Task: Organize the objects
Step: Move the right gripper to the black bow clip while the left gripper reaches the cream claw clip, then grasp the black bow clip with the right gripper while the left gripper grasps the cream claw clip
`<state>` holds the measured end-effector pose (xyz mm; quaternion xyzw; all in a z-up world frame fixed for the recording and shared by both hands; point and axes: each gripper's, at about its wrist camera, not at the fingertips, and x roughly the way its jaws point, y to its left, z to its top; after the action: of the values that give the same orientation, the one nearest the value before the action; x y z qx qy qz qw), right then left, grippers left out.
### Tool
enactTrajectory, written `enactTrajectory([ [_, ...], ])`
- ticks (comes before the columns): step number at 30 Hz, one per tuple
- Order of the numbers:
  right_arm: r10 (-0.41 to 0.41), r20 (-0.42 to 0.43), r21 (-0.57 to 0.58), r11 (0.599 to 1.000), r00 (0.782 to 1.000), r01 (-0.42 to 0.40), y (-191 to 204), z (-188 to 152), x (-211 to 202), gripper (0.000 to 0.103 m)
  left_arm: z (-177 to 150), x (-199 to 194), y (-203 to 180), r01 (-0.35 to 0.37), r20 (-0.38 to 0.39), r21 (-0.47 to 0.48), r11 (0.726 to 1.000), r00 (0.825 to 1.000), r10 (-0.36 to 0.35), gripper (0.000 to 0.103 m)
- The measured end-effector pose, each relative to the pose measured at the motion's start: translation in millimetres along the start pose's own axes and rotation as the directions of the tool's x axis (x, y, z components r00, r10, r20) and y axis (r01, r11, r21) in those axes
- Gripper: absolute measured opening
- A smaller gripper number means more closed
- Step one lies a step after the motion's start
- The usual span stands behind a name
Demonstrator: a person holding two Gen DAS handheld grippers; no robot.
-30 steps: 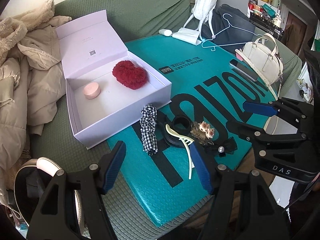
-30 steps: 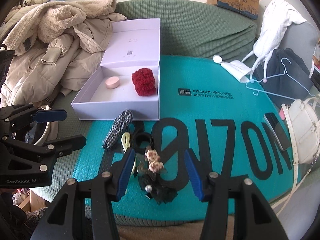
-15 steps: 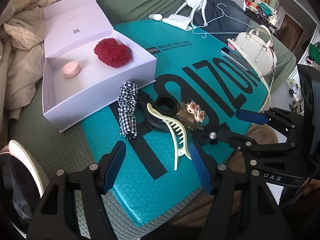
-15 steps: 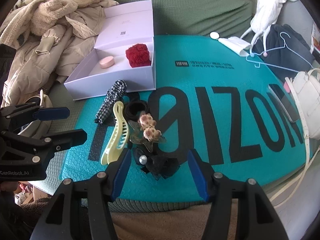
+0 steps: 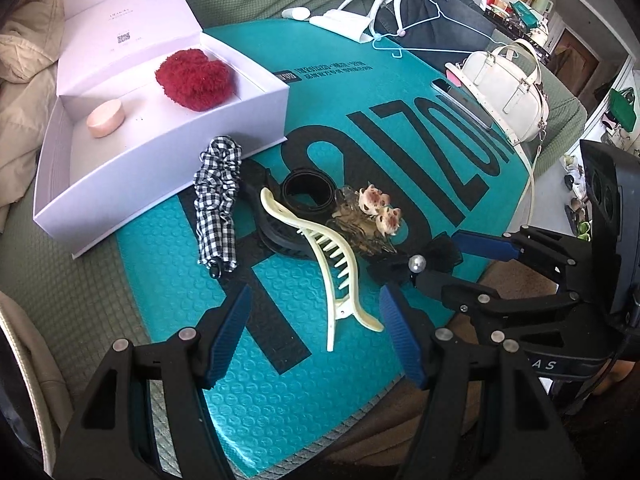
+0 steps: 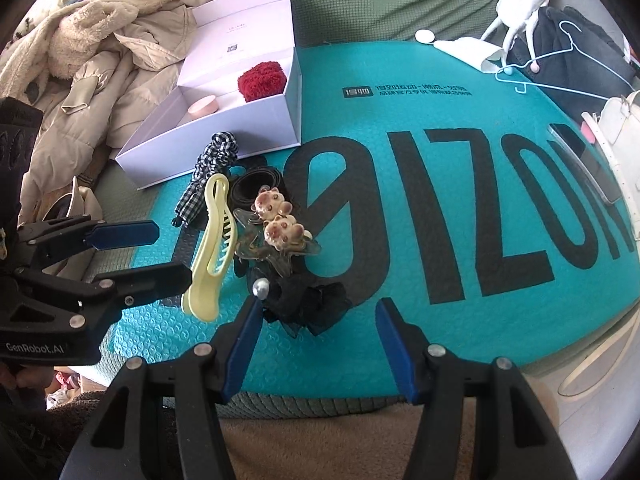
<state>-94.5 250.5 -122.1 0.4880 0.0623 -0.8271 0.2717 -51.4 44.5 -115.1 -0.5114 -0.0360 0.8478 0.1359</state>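
Note:
A pile of hair accessories lies on the teal mat (image 5: 280, 392): a cream claw clip (image 5: 328, 264) (image 6: 212, 240), a checked scrunchie (image 5: 218, 204) (image 6: 208, 168), a black band (image 5: 308, 194), a bear clip (image 5: 378, 210) (image 6: 280, 220) and a black bow with a pearl (image 6: 308, 304) (image 5: 416, 264). My left gripper (image 5: 316, 332) is open, its fingers either side of the cream clip's handle. My right gripper (image 6: 316, 340) is open just before the black bow. An open white box (image 5: 160, 128) (image 6: 224, 128) holds a red pompom (image 5: 194, 78) and a pink disc (image 5: 106, 118).
A white handbag (image 5: 508, 88) and a phone (image 5: 460, 100) lie at the mat's right edge. A blue hanger (image 5: 432, 32) and dark clothes lie behind. Beige coats (image 6: 88, 64) are heaped left of the box on the green sofa.
Both grippers have moved forward and down toward the pile. The cream clip now lies between my left fingers, and the black bow lies just before my right fingers.

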Motion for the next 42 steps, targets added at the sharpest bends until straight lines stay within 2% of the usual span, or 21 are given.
enactTrajectory([
  [3, 0.025, -0.003, 0.0, 1.0, 1.0, -0.025, 0.3, 1.9, 3.6, 0.059, 1.1, 4.8, -0.2, 0.002, -0.001, -0.006, 1.0, 1.0, -0.002, 0.06],
  [7, 0.06, -0.003, 0.008, 0.998, 0.998, -0.06, -0.9, 3.6, 8.7, 0.059, 3.8, 15.2, 1.4, 0.041, -0.023, -0.025, 0.999, 0.999, -0.041, 0.057],
  [8, 0.066, 0.0, 0.013, 0.998, 0.998, -0.066, -1.7, 3.5, 9.6, 0.059, 4.2, 18.0, 1.9, 0.048, -0.031, -0.03, 0.998, 0.998, -0.048, 0.054],
  [10, 0.071, 0.002, 0.017, 0.997, 0.997, -0.071, -2.5, 2.8, 10.7, 0.048, 4.4, 22.9, 2.0, 0.048, -0.04, -0.031, 0.998, 0.998, -0.05, 0.045],
  [11, 0.084, -0.004, 0.019, 0.996, 0.996, -0.084, -3.0, 2.4, 11.7, 0.04, 4.8, 25.8, 2.1, 0.045, -0.045, -0.027, 0.999, 0.998, -0.046, 0.038],
  [15, 0.095, 0.006, 0.012, 0.995, 0.995, -0.095, -2.4, 0.2, 8.8, 0.037, 5.9, 30.1, 1.3, 0.067, -0.043, -0.029, 0.997, 0.997, -0.069, 0.022],
  [17, 0.095, 0.009, 0.021, 0.995, 0.995, -0.095, -4.0, -1.8, 7.6, 0.037, 6.0, 29.4, -2.2, 0.065, -0.043, -0.012, 0.998, 0.997, -0.066, 0.019],
  [25, 0.081, 0.016, 0.035, 0.996, 0.997, -0.082, -8.1, -9.5, 1.5, 0.037, 1.1, 23.0, -5.5, 0.05, -0.057, 0.026, 0.998, 0.997, -0.049, 0.018],
  [32, 0.08, 0.023, 0.024, 0.996, 0.997, -0.08, -6.1, -16.2, -0.8, 0.038, -6.8, 15.0, -4.0, 0.045, -0.103, 0.063, 0.997, 0.994, -0.038, 0.018],
  [42, 0.085, 0.018, 0.027, 0.996, 0.996, -0.086, -4.6, -19.7, 3.3, 0.038, -4.9, 33.6, -2.2, 0.039, -0.124, 0.048, 0.998, 0.992, -0.033, 0.02],
])
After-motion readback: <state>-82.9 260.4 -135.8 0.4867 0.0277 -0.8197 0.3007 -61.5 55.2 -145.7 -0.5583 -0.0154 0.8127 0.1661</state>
